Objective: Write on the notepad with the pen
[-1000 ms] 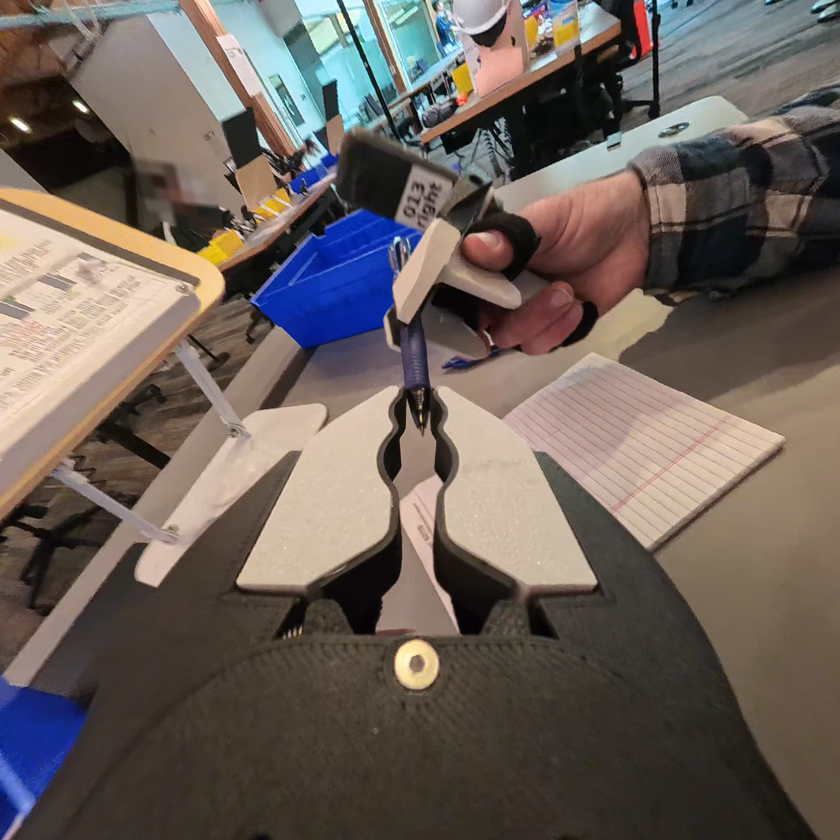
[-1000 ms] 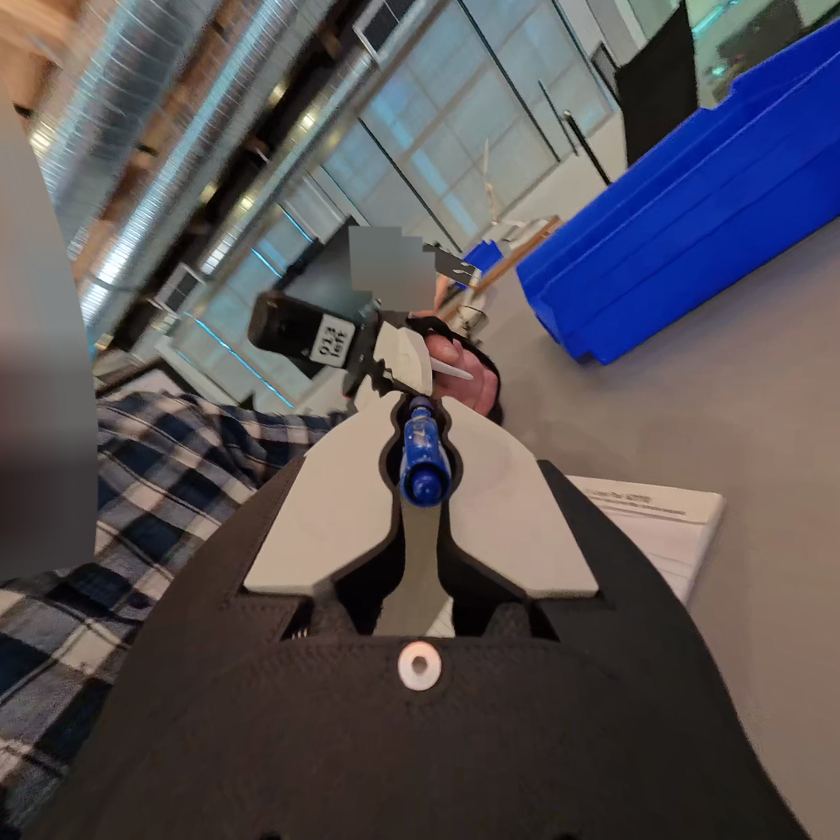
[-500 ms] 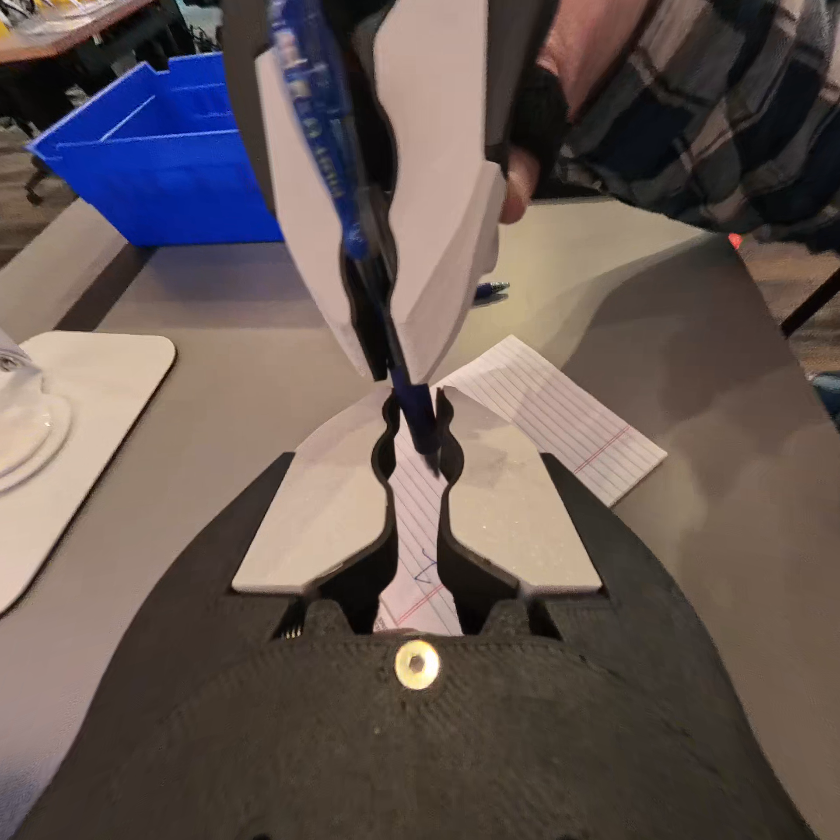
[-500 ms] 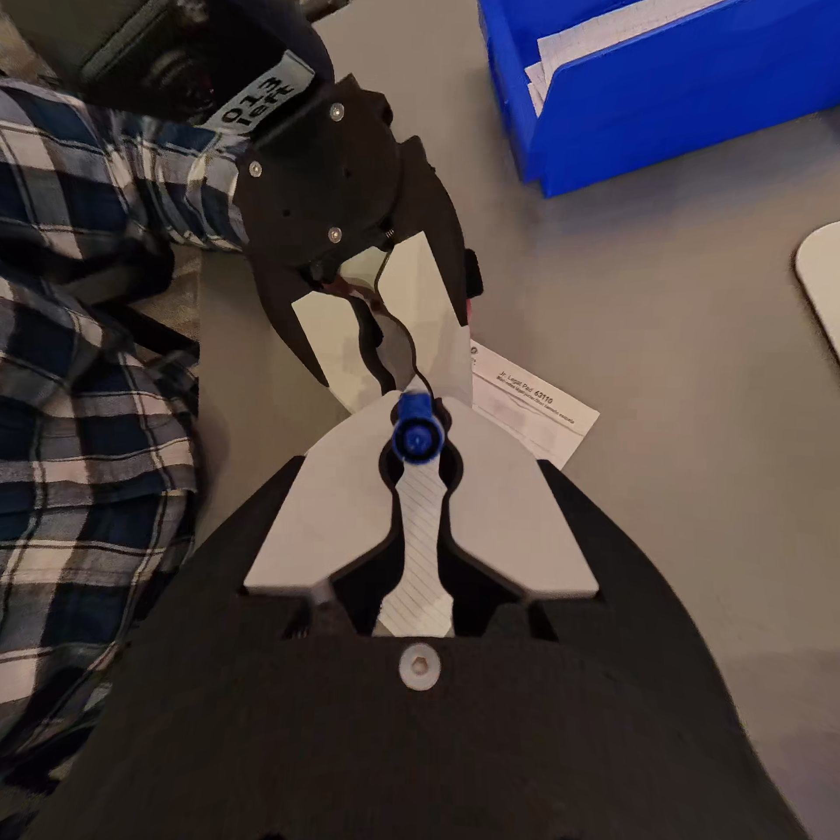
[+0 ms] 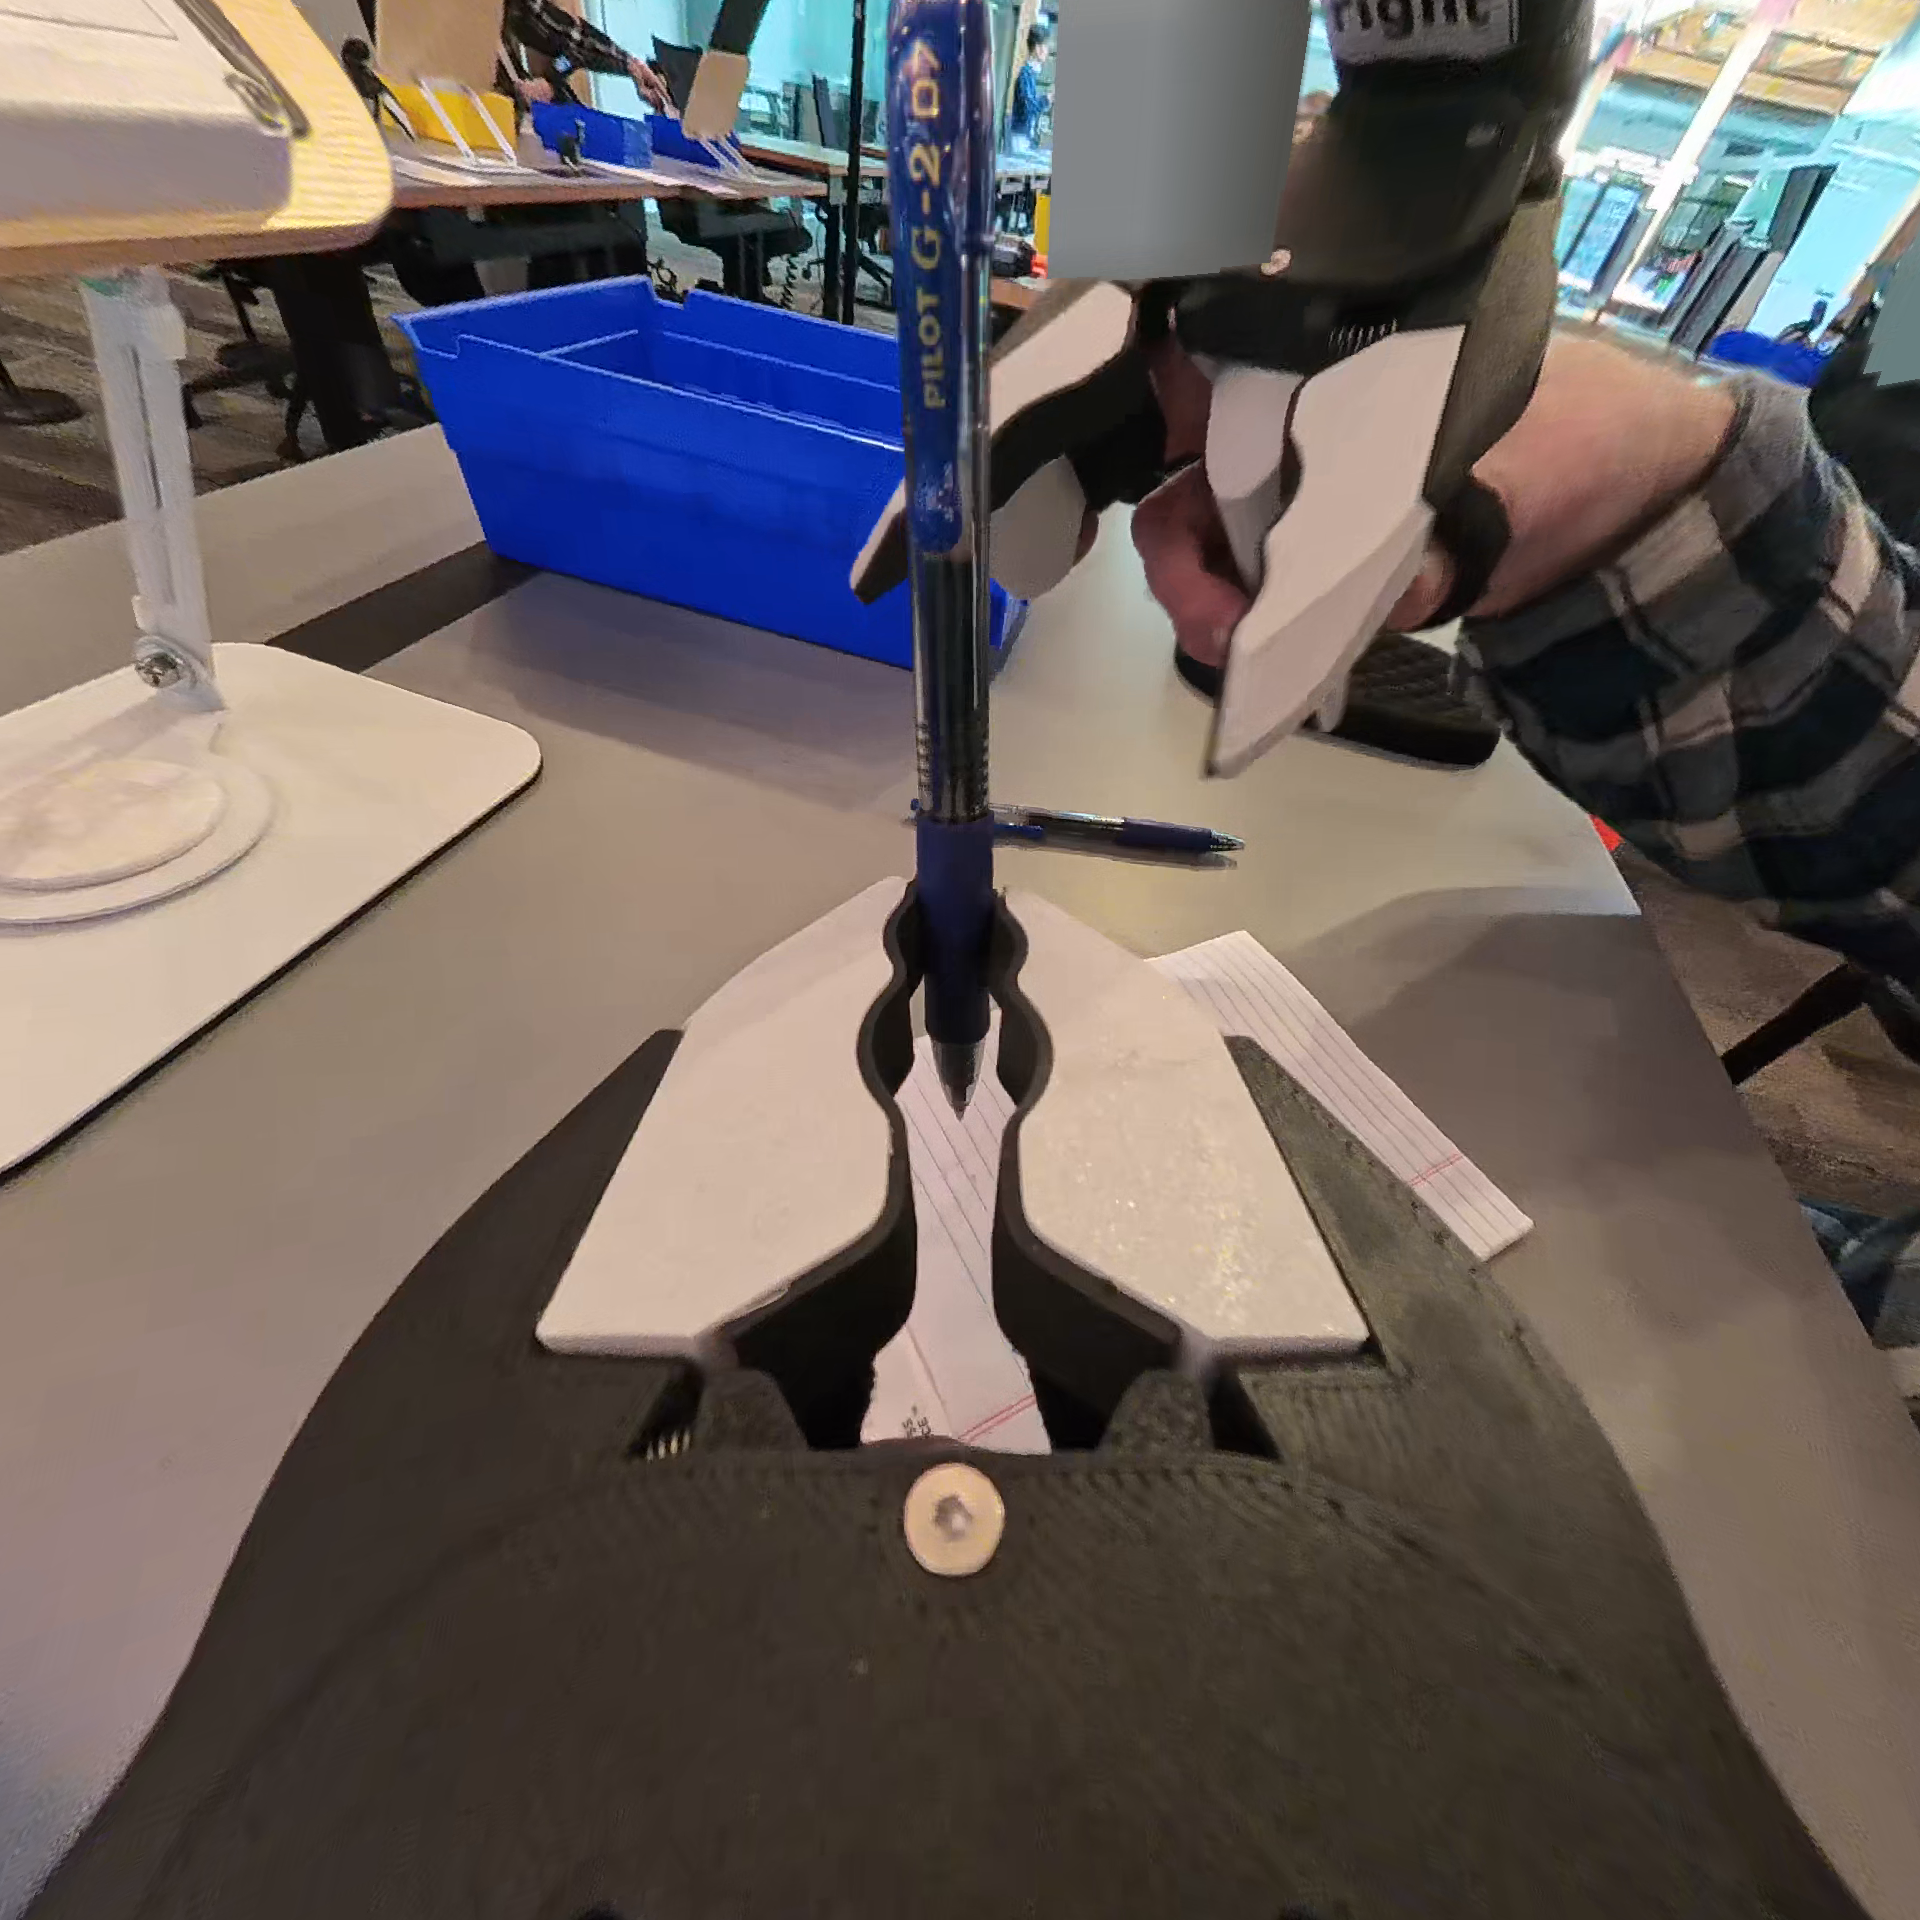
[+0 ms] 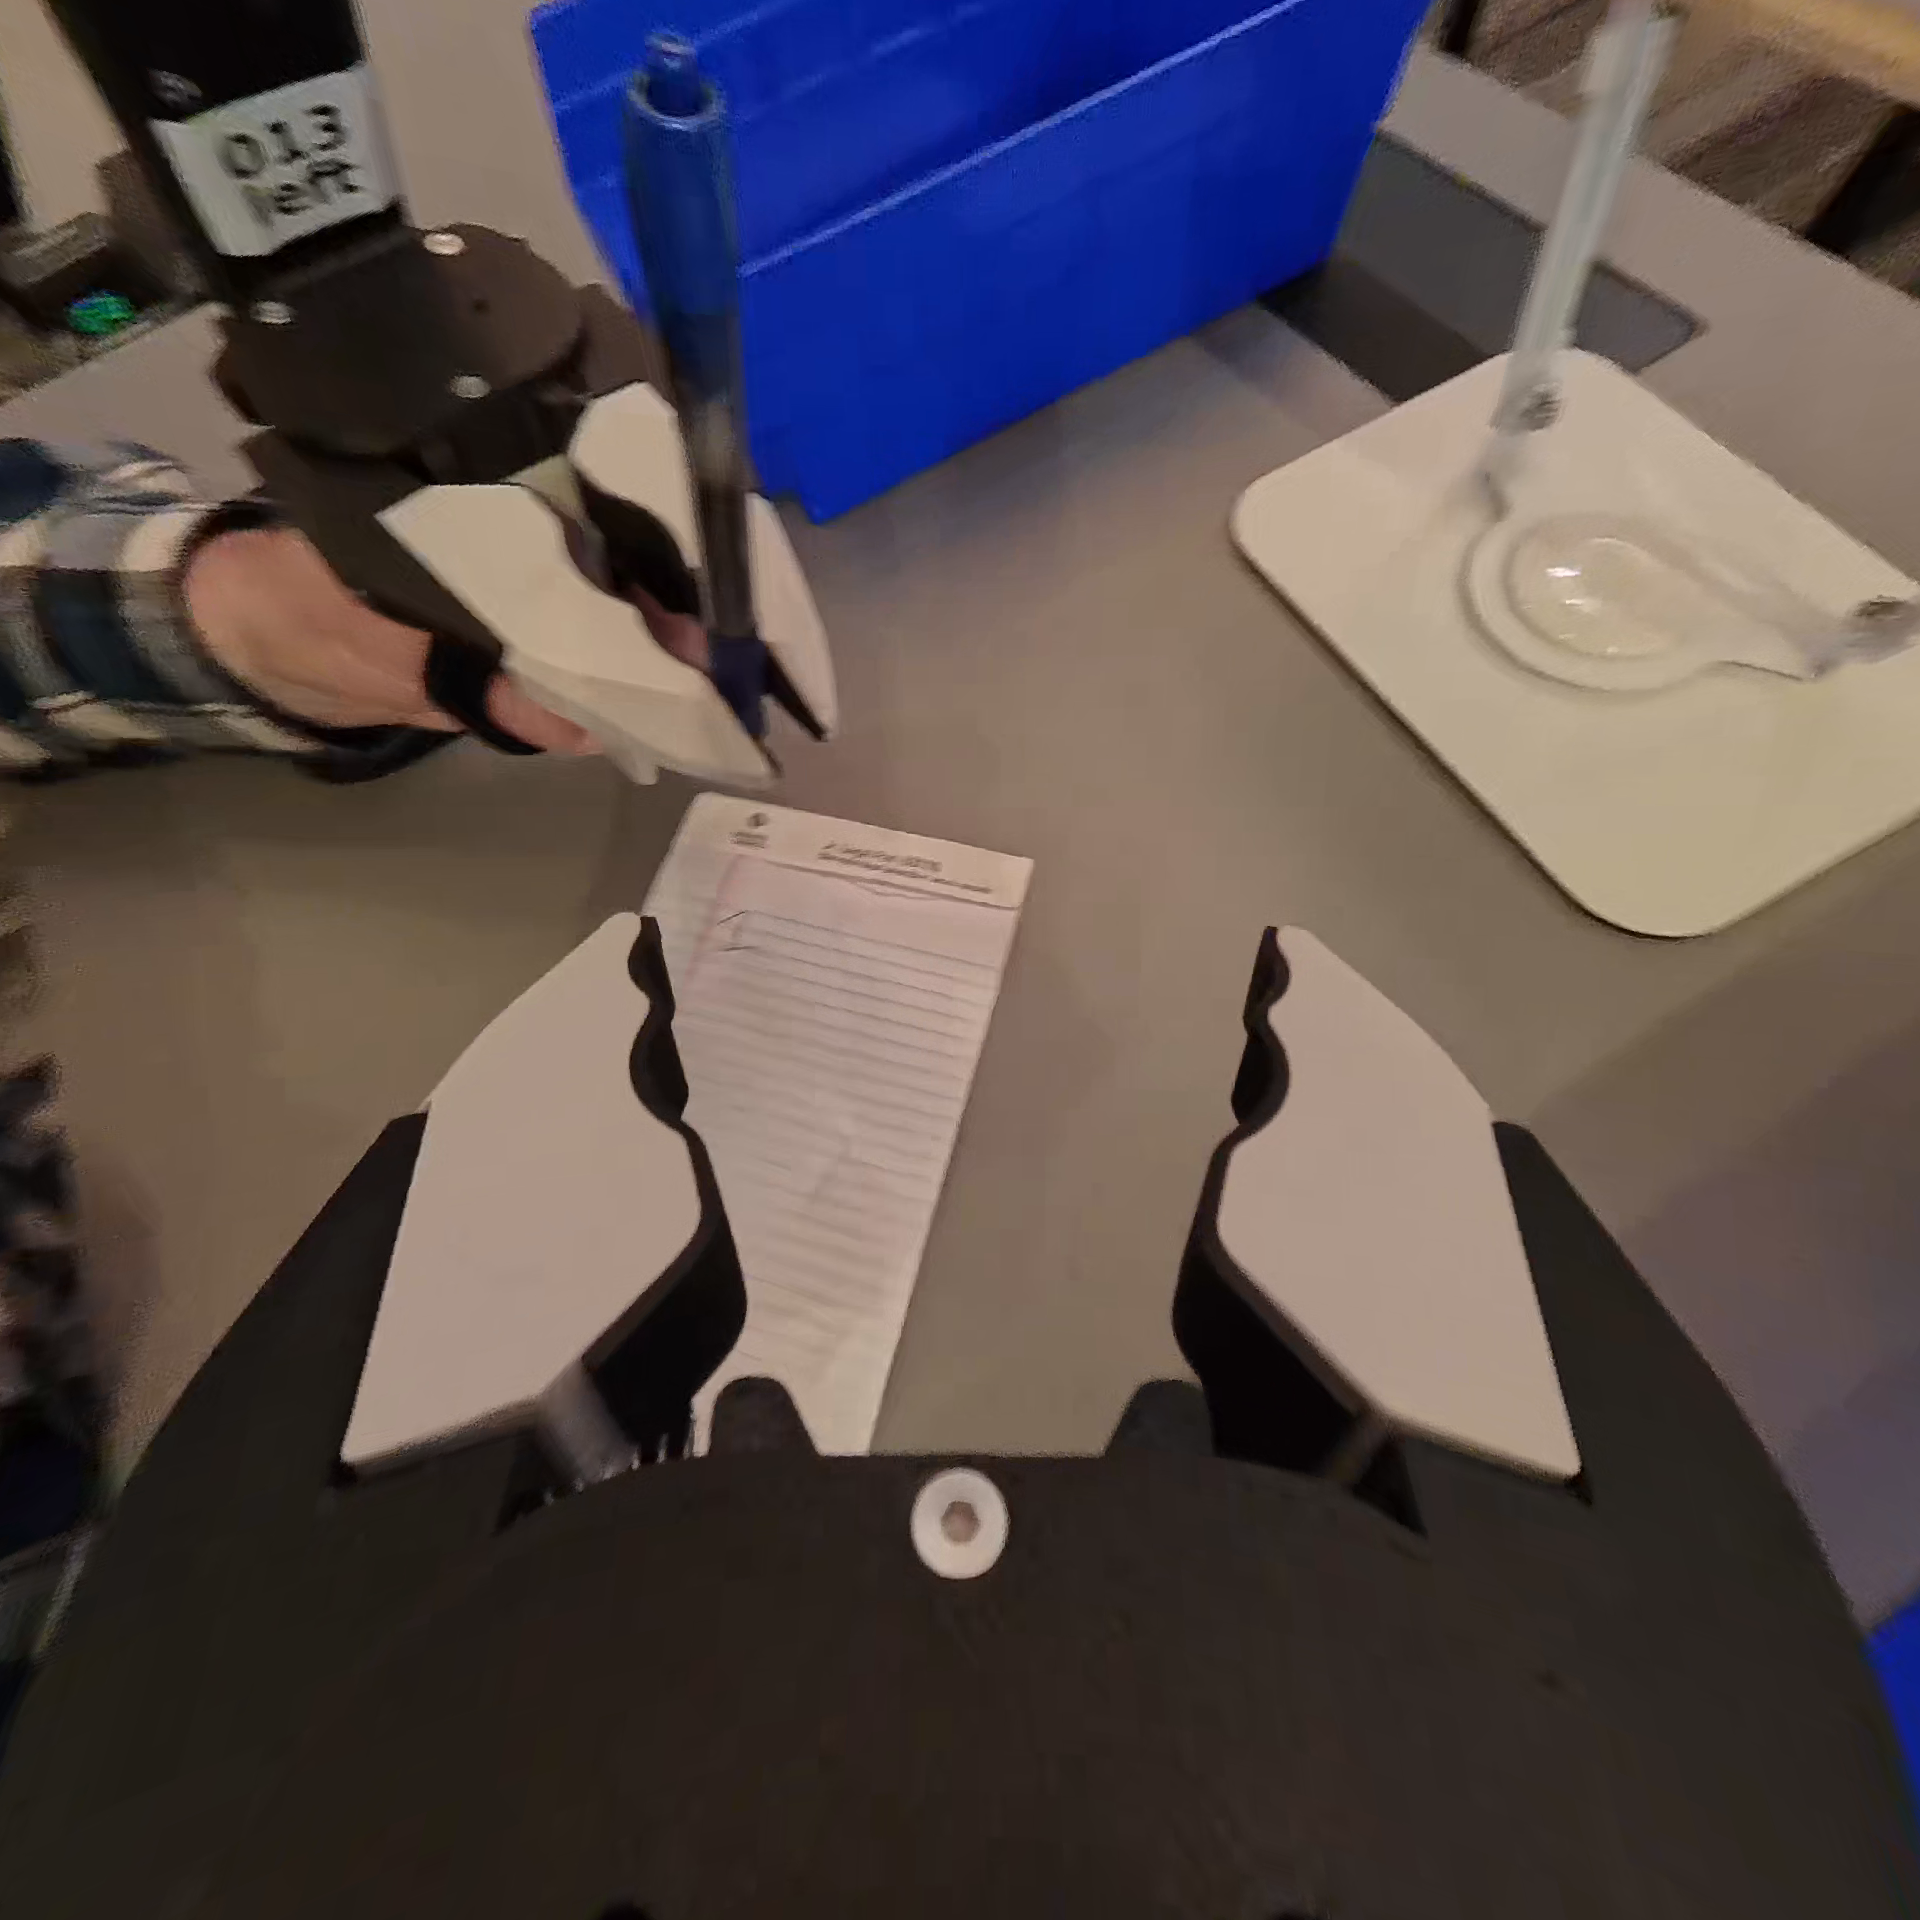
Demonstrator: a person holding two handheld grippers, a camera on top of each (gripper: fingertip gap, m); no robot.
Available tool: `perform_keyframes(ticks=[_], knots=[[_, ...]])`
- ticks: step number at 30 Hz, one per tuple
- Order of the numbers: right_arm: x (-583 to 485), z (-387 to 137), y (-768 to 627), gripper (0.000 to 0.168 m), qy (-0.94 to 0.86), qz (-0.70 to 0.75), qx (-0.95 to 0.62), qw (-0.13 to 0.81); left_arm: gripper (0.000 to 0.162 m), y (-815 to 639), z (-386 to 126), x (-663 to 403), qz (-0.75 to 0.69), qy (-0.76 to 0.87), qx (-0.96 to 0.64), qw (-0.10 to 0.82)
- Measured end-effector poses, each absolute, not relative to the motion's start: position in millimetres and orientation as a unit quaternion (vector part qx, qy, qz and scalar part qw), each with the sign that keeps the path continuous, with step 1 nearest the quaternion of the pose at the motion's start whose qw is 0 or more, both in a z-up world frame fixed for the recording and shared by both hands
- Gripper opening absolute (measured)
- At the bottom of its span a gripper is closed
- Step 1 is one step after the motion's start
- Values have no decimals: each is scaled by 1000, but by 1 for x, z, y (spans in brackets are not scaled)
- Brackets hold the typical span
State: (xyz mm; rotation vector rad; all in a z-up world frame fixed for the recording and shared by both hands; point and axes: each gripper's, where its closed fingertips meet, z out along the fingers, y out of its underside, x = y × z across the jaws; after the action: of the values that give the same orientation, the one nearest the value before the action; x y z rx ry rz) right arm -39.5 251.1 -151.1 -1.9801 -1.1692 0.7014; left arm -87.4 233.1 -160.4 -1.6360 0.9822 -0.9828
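Blue-barrelled pen (image 5: 943,540) stands upright in the left tool (image 5: 954,940), whose pale fingers (image 5: 1164,1132) are closed on the rubber grip near the tip. Gripping so low probably steadies the point for writing. The point hangs just above the notepad (image 5: 1340,1060); contact cannot be confirmed. The right tool (image 6: 956,997) is spread wide and holds nothing, hovering above the pad's near end, apparently clear of the pen so the left can write alone. The notepad lies flat on the grey desk (image 6: 1195,748): white, ruled, with a printed header strip and a faint short mark near its top lines. A second pen (image 5: 1117,831) lies on the desk beyond it. Further out stand a blue bin (image 5: 665,457) and the white base of a stand (image 6: 1621,665).
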Motion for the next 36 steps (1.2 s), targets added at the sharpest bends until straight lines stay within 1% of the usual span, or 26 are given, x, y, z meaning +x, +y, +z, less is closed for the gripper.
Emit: perform_keyframes(ticks=[2, 4, 8, 10, 12, 13, 17, 19, 21, 22, 24, 26, 27, 28, 31, 32, 33, 35, 36], knots=[[-37, -165, 256, 105, -450, 241, -782, 358, 10, 237, -160, -92, -393, 393, -673, 489], [-44, -168, 257, 108, -437, 254, -784, 360, 10, 237, -162, -93, -392, 394, -675, 485], [-44, -185, 271, 123, -424, 209, -799, 371, 10, 243, -166, -96, -378, 384, -685, 491], [-46, -195, 275, 125, -420, 204, -806, 363, 10, 245, -168, -97, -373, 383, -688, 491], [-52, -206, 276, 127, -410, 220, -814, 348, 10, 246, -171, -97, -373, 380, -692, 488], [-57, -210, 275, 130, -405, 238, -815, 339, 10, 247, -172, -98, -375, 377, -694, 486], [-65, -230, 284, 136, -395, 250, -823, 322, 10, 250, -174, -100, -375, 372, -698, 483], [-66, -240, 292, 138, -383, 252, -832, 313, 10, 250, -175, -101, -375, 372, -699, 483], [-59, -249, 310, 126, -388, 194, -838, 331, 11, 250, -177, -100, -375, 372, -700, 480], [-60, -250, 317, 123, -375, 196, -841, 338, 11, 250, -177, -100, -375, 372, -700, 480], [-62, -247, 333, 124, -338, 214, -841, 363, 11, 251, -178, -101, -372, 373, -701, 480], [-51, -252, 353, 123, -304, 185, -855, 378, 11, 251, -178, -101, -372, 372, -701, 481], [-48, -257, 357, 123, -295, 179, -865, 364, 11, 251, -178, -101, -372, 371, -702, 480], [-47, -262, 359, 128, -298, 167, -871, 352, 11, 251, -179, -102, -371, 372, -704, 479], [-47, -272, 360, 130, -323, 126, -876, 335, 11, 251, -180, -101, -376, 372, -703, 476], [-49, -274, 358, 135, -329, 124, -875, 333, 10, 250, -180, -100, -374, 374, -704, 474], [-51, -274, 356, 133, -334, 128, -873, 331, 10, 250, -181, -100, -373, 375, -704, 473], [-53, -276, 351, 145, -347, 131, -870, 323, 10, 250, -181, -100, -377, 374, -704, 472], [-54, -276, 350, 145, -351, 131, -869, 323, 10, 250, -182, -100, -377, 375, -704, 471]])
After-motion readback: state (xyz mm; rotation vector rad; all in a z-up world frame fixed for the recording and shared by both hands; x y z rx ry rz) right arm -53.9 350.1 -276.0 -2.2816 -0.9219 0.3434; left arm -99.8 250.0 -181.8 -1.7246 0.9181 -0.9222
